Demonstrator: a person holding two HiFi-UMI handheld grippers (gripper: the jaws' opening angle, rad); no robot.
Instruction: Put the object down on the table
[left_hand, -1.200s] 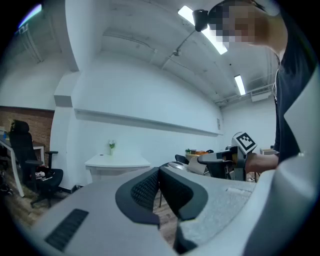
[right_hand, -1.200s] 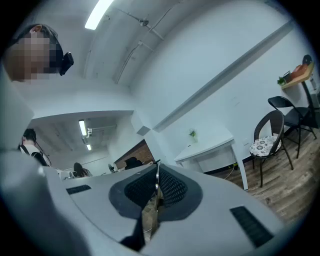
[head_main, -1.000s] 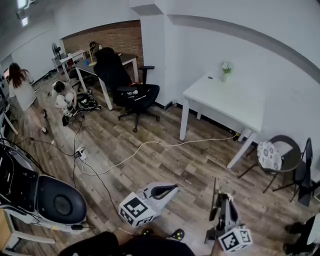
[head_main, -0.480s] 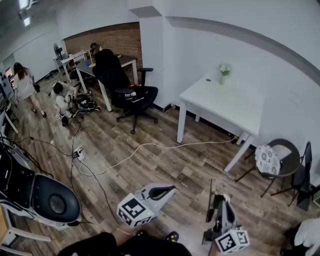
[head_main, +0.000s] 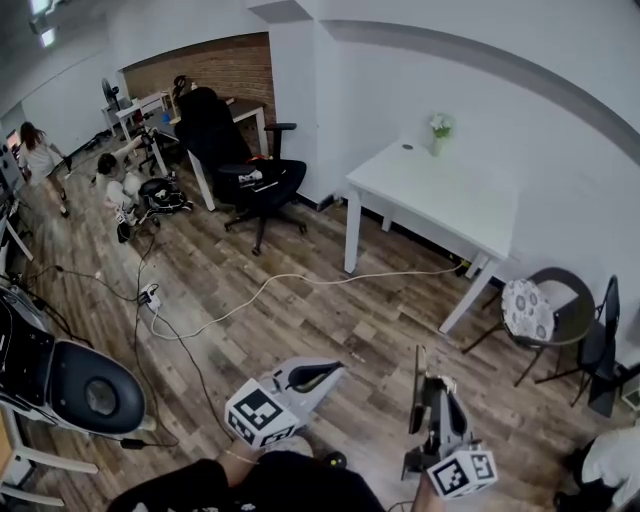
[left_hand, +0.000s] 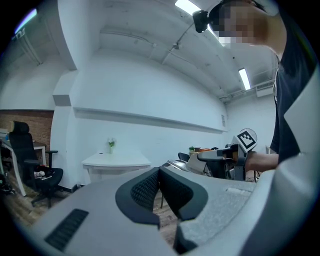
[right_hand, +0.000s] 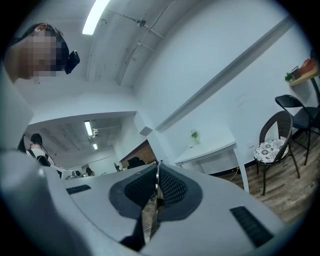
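Note:
A thin flat sheet (right_hand: 152, 212) shows edge-on between the dark pads of my right gripper (right_hand: 156, 186), which is shut on it. In the head view the sheet (head_main: 419, 388) stands upright as a dark sliver at my right gripper (head_main: 437, 388), low right above the wooden floor. My left gripper (head_main: 322, 376) hangs low centre, shut with nothing in it; its pads (left_hand: 145, 189) meet. The white table (head_main: 450, 215) stands ahead against the wall, with a small flower vase (head_main: 436, 131) at its far end. It also appears as a table (right_hand: 210, 147) beyond the right jaws.
A round chair with a patterned cushion (head_main: 527, 310) sits right of the table, a black chair (head_main: 603, 345) beyond it. A white cable (head_main: 290, 282) trails across the floor. A black office chair (head_main: 240, 165) and desks stand back left, with people far left.
The head view has shifted: the table and chairs sit slightly further left and higher in the picture. Both grippers hold the same pose; the sheet stays gripped. A person at far left has walked away.

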